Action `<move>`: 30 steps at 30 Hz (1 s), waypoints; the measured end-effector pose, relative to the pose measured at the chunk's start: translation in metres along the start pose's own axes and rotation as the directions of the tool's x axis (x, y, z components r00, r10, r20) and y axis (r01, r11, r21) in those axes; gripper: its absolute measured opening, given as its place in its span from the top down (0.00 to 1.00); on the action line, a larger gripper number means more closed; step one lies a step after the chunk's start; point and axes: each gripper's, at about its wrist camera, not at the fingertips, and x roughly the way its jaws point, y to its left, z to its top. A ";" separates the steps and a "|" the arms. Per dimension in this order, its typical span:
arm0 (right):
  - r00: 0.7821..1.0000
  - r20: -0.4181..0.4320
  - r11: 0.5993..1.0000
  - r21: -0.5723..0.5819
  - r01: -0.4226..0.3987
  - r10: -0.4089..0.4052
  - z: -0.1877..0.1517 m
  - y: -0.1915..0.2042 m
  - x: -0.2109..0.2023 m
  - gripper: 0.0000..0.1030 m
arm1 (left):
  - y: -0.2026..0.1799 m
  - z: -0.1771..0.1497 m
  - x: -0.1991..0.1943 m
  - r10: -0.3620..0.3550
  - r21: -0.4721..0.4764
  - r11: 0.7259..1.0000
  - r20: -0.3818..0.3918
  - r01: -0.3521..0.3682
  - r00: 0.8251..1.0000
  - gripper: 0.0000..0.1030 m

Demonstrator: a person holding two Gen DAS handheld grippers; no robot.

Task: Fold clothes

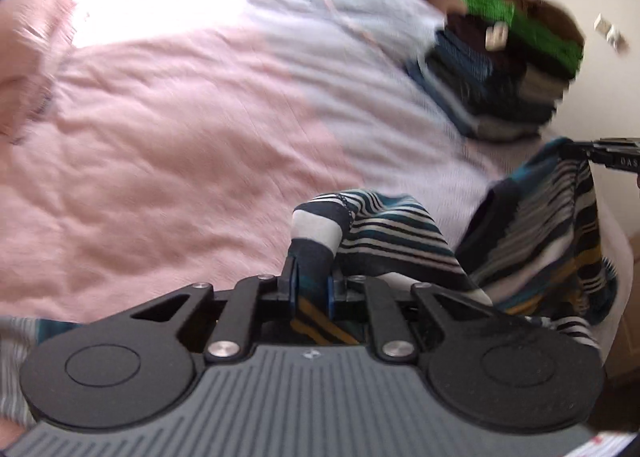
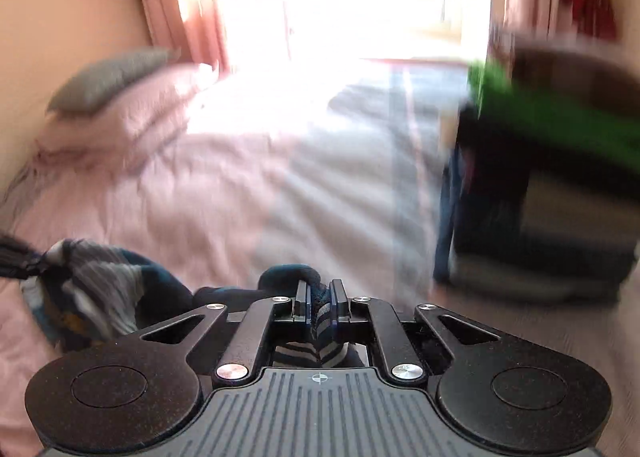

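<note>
A striped garment (image 1: 400, 241) in navy, white, teal and mustard hangs between both grippers above the bed. My left gripper (image 1: 313, 285) is shut on one bunched edge of it. At the right edge of the left wrist view the right gripper (image 1: 588, 155) pinches another corner, and the cloth sags between the two holds. In the right wrist view my right gripper (image 2: 321, 299) is shut on a dark fold of the garment (image 2: 96, 293), which trails off to the left, where the left gripper's tip (image 2: 20, 261) holds it. Both views are blurred by motion.
A pink bedspread (image 1: 160, 161) covers the bed, with a pale blue striped sheet (image 1: 360, 69) on its right half. A stack of folded clothes (image 1: 504, 69) topped in green and brown stands at the right near the wall. Pillows (image 2: 112, 85) lie at the left, below a bright window with pink curtains.
</note>
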 end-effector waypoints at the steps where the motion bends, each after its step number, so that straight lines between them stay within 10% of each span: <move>1: 0.999 0.051 1.000 -0.002 0.017 -0.017 0.017 0.001 -0.003 0.96 | 0.002 0.006 -0.019 0.029 0.002 1.000 0.035 -0.029 0.999 0.89; 5: 0.974 0.215 0.997 0.056 0.062 -0.073 0.090 -0.006 0.018 0.96 | 0.026 0.051 -0.074 0.149 -0.046 0.989 0.193 -0.142 0.970 0.89; 10: 0.981 0.130 0.972 0.202 0.118 -0.146 0.148 -0.005 0.093 0.66 | 0.067 0.133 -0.065 0.343 -0.128 0.939 0.287 -0.319 0.894 0.66; 13: 0.997 0.074 0.978 0.208 -0.009 -0.007 0.133 0.017 0.100 0.48 | 0.084 0.146 -0.052 0.394 -0.160 0.918 0.236 -0.364 0.888 0.50; 19: 0.944 -0.249 0.974 -0.011 -0.226 0.216 0.027 0.096 0.143 0.44 | 0.104 0.052 -0.031 0.389 -0.285 0.884 0.013 -0.370 0.921 0.48; 26: 0.888 -0.428 0.911 -0.274 -0.308 0.171 -0.046 0.162 0.214 0.45 | 0.113 -0.076 -0.018 0.350 -0.449 0.770 -0.295 -0.453 0.889 0.48; 27: 0.880 -0.436 0.897 -0.290 -0.335 0.187 -0.051 0.162 0.215 0.55 | 0.112 -0.084 -0.019 0.345 -0.453 0.765 -0.312 -0.457 0.885 0.48; 28: 0.870 -0.444 0.882 -0.295 -0.368 0.215 -0.053 0.161 0.214 0.98 | 0.110 -0.088 -0.021 0.341 -0.451 0.765 -0.324 -0.461 0.883 0.48; 30: 0.853 -0.457 0.871 -0.277 -0.406 0.252 -0.061 0.152 0.198 0.97 | 0.104 -0.095 -0.025 0.336 -0.438 0.771 -0.337 -0.462 0.880 0.48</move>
